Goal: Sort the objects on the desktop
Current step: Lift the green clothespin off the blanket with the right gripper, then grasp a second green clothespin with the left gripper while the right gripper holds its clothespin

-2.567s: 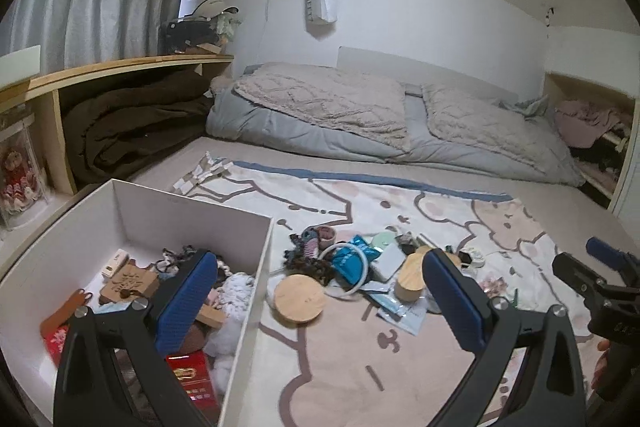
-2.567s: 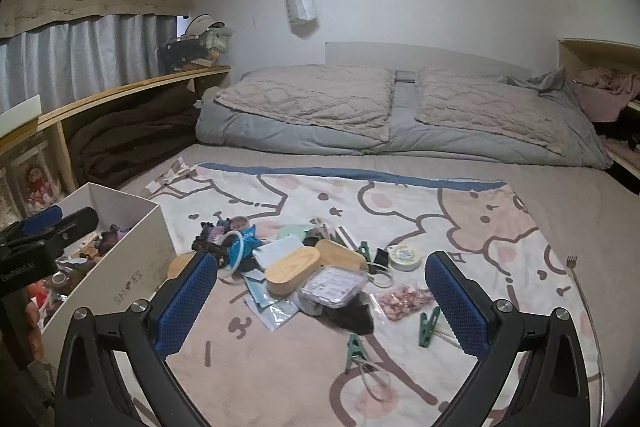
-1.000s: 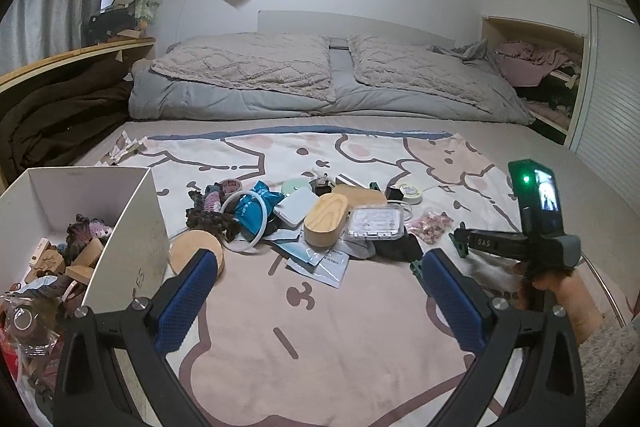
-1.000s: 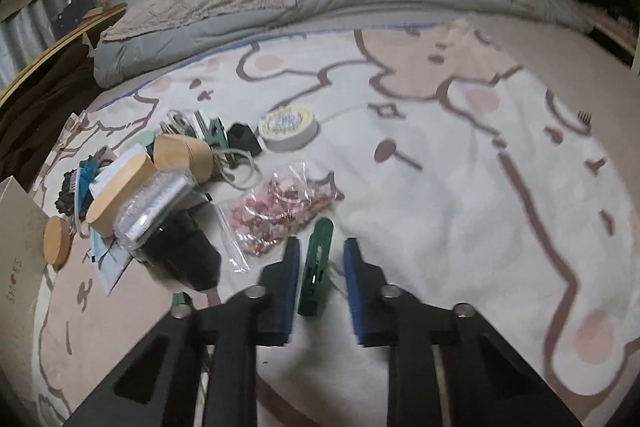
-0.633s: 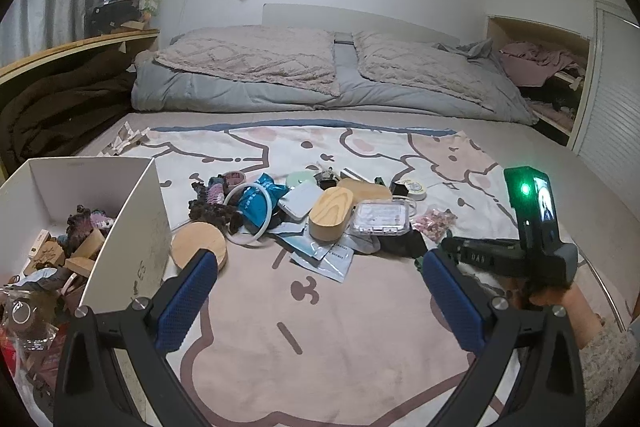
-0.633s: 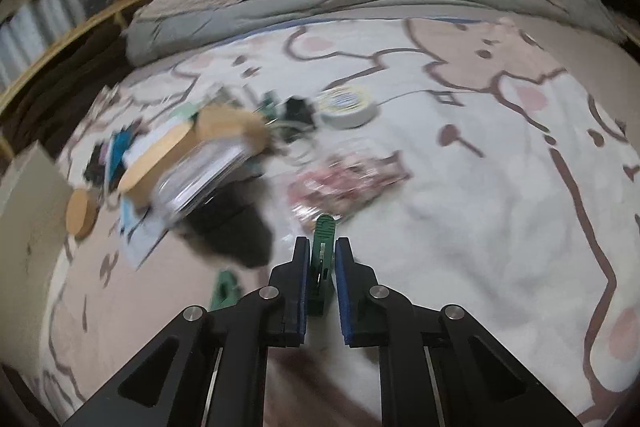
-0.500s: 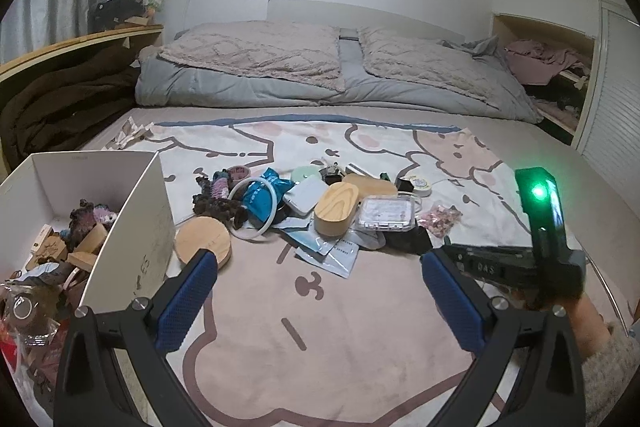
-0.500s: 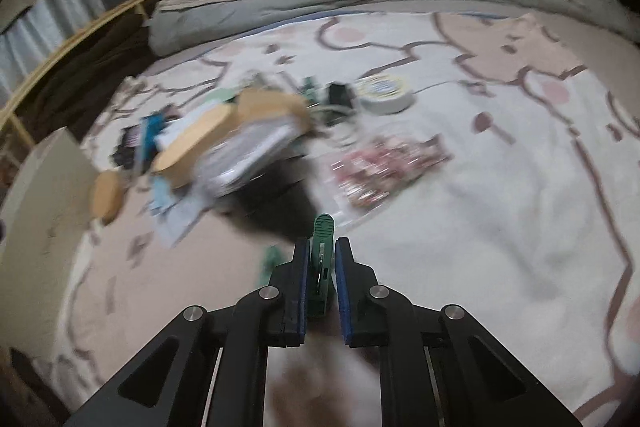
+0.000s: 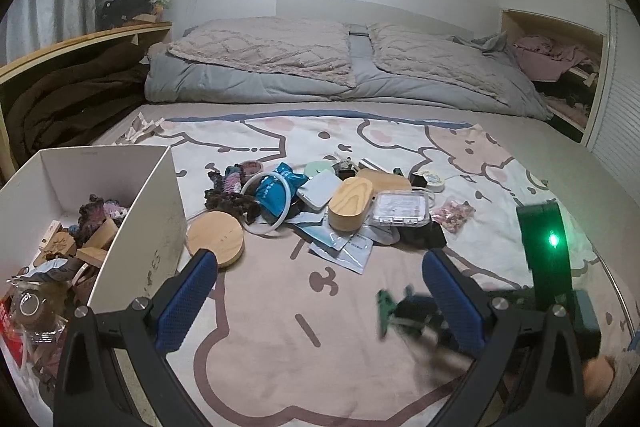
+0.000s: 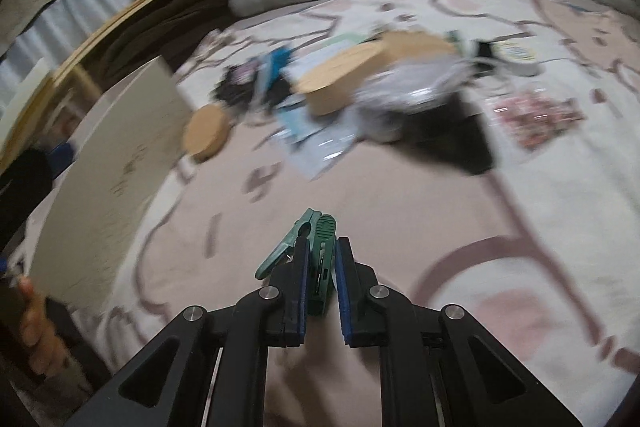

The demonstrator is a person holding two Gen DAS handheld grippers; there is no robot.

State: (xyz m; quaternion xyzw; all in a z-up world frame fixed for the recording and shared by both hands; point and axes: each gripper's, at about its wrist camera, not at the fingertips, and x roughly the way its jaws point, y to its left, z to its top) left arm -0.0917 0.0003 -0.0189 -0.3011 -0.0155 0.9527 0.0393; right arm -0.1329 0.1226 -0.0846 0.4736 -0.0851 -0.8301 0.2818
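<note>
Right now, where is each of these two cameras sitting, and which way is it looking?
Left wrist: rides on the left gripper, facing across the blanket to the pile and the bed; its two blue fingers stand wide apart, the white box on the left.
Right wrist: rides on the right gripper, tilted down at the blanket, blurred; its fingers pinch two green clothespins; a hand shows at the left edge.
Shared: both see the wooden disc, the oval wooden box and the white box.

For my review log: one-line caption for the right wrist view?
Right claw shut on green clothespins above the cartoon blanket, white box at left.
</note>
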